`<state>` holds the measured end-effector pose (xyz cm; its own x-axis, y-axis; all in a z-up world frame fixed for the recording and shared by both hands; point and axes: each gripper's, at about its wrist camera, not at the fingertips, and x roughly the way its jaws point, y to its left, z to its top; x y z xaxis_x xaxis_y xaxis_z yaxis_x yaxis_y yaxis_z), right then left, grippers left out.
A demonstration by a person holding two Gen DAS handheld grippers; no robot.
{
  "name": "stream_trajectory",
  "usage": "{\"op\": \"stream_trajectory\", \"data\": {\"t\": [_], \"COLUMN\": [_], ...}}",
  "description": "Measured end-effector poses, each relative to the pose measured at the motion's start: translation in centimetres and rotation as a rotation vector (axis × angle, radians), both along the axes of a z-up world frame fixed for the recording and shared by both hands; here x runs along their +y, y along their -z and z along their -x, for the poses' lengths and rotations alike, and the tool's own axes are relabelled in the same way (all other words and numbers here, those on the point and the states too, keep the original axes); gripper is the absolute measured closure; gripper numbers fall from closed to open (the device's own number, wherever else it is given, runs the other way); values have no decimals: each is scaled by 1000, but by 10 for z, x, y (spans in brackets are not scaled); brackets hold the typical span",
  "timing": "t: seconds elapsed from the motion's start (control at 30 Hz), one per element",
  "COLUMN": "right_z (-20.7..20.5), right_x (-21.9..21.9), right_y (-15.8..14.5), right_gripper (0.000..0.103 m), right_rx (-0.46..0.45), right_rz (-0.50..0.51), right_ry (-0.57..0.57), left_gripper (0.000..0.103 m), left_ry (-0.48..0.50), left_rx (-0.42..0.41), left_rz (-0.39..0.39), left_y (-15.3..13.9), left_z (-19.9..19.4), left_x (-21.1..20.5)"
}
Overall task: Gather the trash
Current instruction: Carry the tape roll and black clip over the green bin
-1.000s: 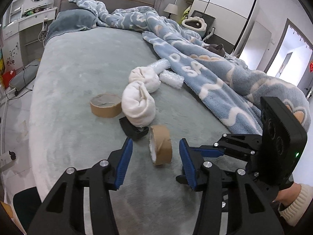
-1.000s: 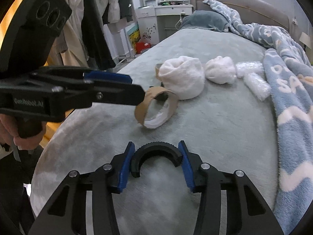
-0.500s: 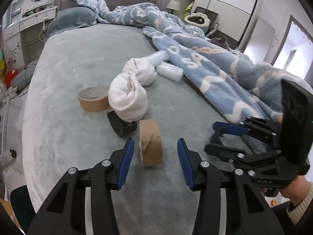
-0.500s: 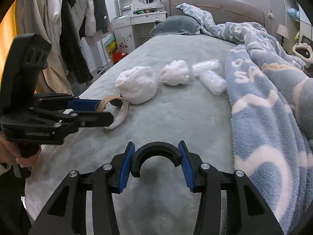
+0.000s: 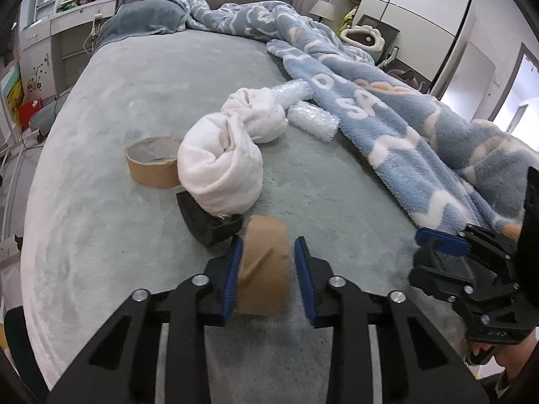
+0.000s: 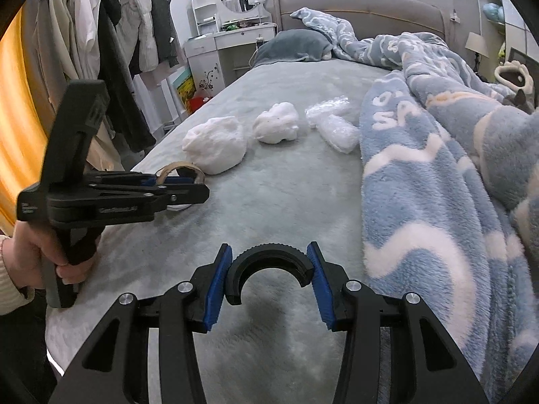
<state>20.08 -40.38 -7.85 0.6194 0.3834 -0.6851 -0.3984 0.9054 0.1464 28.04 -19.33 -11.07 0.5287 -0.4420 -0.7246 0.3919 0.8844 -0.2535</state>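
- The left gripper [image 5: 266,269] has advanced; its blue fingers now straddle the upright brown cardboard tape core [image 5: 264,266] on the grey bed [image 5: 134,101], not yet clamped.
- The right gripper [image 6: 269,282] still grips a black half-ring [image 6: 268,262].
- A second core [image 5: 151,165] waits at eleven o'clock.

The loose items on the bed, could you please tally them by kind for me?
Cardboard tape rings: 2
White cloth bundles: 2
Bubble-wrap rolls: 2
Black plastic pieces: 2
Total: 8
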Motion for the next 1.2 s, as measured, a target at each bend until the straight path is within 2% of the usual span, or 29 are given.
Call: {"op": "stream_trajectory", "data": {"t": [0.07,0.23,0.57,0.87,1.2], "right_z": [1,0,-17,-34,-48], "right_x": [-1,-1,15,70,140], "right_y": [-2,-11,-27,-37,-45], "right_gripper": [56,56,56,56,56], "right_rx": [0,-11,-26,-37,-45], "right_rz": [-15,-34,-71,-63,-50], "right_ry": [-1,8,21,-36,-125], "left_gripper": [77,81,81,81,81], "left_ry": [-8,-4,66,29,-35], "left_rx": [3,4,-26,-45,-30], "left_rz": [-3,-1,-6,0,11], "left_y": [1,1,-11,-26,-33], "left_z": [-1,0,12,15,15], "left_x": [0,2,17,66,132]}}
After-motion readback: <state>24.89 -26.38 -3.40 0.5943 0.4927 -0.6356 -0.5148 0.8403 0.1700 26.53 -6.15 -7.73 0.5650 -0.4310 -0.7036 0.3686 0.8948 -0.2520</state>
